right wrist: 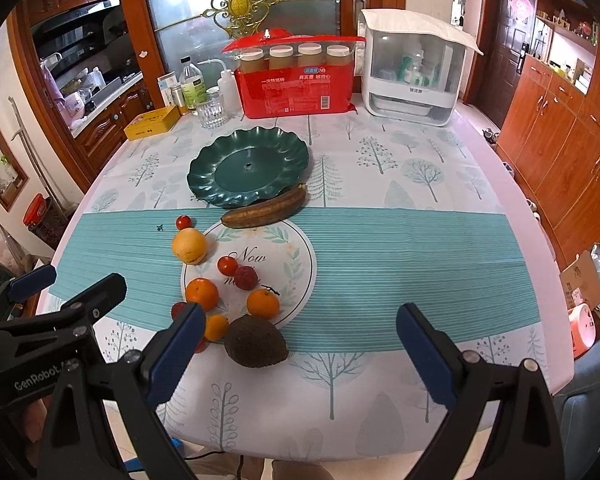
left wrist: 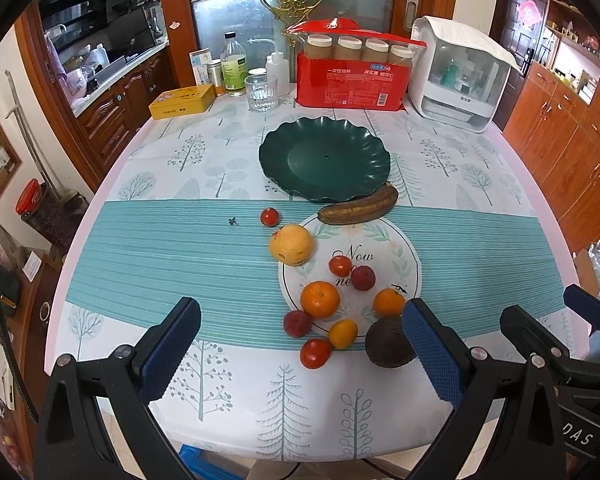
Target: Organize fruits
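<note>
Green plate (left wrist: 324, 160) empty, beyond fruit; avocado (right wrist: 256, 342) nearest, between both tongs, left (left wrist: 300, 344) and right (right wrist: 300, 344) released.

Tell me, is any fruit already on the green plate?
No, the green plate is bare; the banana lies beside its rim.

plate (left wrist: 300, 148): bare, open above | banana (left wrist: 360, 208) touching near rim | right tablecloth (right wrist: 420, 240): free
</note>
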A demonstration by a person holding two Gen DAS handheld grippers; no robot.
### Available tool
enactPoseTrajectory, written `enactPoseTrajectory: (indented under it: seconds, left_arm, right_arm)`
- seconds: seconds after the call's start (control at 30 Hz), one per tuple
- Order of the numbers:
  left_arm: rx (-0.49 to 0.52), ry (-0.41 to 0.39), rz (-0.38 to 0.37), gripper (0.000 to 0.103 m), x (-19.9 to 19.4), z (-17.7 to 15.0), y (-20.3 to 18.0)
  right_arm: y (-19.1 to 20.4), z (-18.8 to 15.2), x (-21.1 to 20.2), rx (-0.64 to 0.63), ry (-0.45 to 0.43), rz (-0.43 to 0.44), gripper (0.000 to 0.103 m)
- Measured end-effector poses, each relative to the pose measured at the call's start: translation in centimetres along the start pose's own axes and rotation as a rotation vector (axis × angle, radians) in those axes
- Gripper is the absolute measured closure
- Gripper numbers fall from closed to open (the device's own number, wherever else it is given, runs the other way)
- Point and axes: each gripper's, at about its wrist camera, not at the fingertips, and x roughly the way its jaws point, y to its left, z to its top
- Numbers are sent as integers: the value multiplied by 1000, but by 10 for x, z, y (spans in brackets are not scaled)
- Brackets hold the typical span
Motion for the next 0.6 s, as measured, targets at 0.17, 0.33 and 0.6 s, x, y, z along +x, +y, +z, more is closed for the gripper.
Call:
enactPoseTrajectory:
  seconds: [0.17, 0.33, 0.6]
  left_arm:
    - [-12, -1, 12, 3, -5, -5, -10]
    - [-26, -4, 22, 3, -7, -5, -19]
    - [-48, -4, 46, 3, -13, -16, -22]
  right_arm:
    - [-11, -1, -3, -9, -1, 16, 6]
    - [-19, -1, -4, -35, -11, 25, 6]
    - [-22, -6, -6, -78, -26, 44, 6]
